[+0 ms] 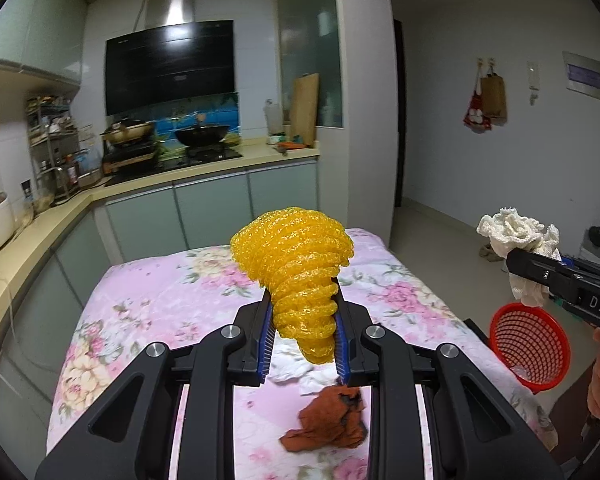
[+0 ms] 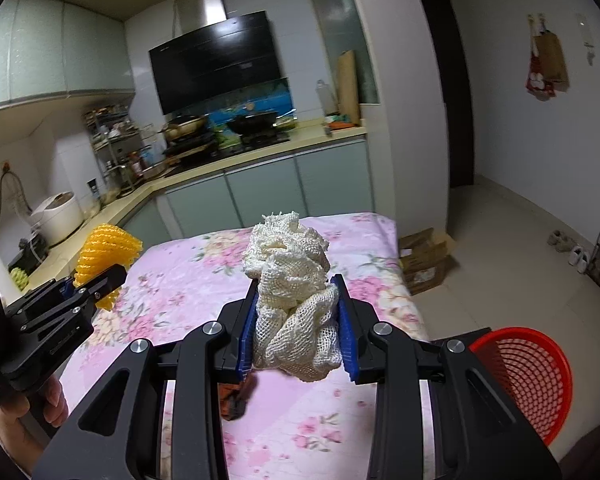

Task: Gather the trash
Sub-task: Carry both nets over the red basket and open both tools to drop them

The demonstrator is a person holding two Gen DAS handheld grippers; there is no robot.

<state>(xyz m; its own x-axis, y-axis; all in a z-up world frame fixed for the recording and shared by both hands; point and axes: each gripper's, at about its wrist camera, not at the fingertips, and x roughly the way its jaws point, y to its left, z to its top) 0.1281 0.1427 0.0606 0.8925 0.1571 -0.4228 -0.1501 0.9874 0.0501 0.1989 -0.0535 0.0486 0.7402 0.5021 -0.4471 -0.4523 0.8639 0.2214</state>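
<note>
My left gripper (image 1: 302, 312) is shut on a yellow foam fruit net (image 1: 296, 264), held up above the floral-covered table (image 1: 160, 300). In the right wrist view the same yellow net (image 2: 104, 252) and left gripper (image 2: 100, 280) show at the left. My right gripper (image 2: 298, 320) is shut on a white foam net (image 2: 292, 280), also lifted over the table; this white net (image 1: 516, 240) appears at the right of the left wrist view. A red mesh basket (image 2: 528, 380) stands low at the table's right side, also seen as the basket (image 1: 528, 344). A crumpled orange-brown scrap (image 1: 332, 416) lies on the table.
A white crumpled tissue (image 1: 296, 372) lies beside the scrap. The kitchen counter (image 2: 228, 160) with pans runs behind the table. A cardboard box (image 2: 428, 260) sits on the floor to the right, shoes (image 2: 572, 248) further off. A hand (image 2: 28, 412) holds the left gripper.
</note>
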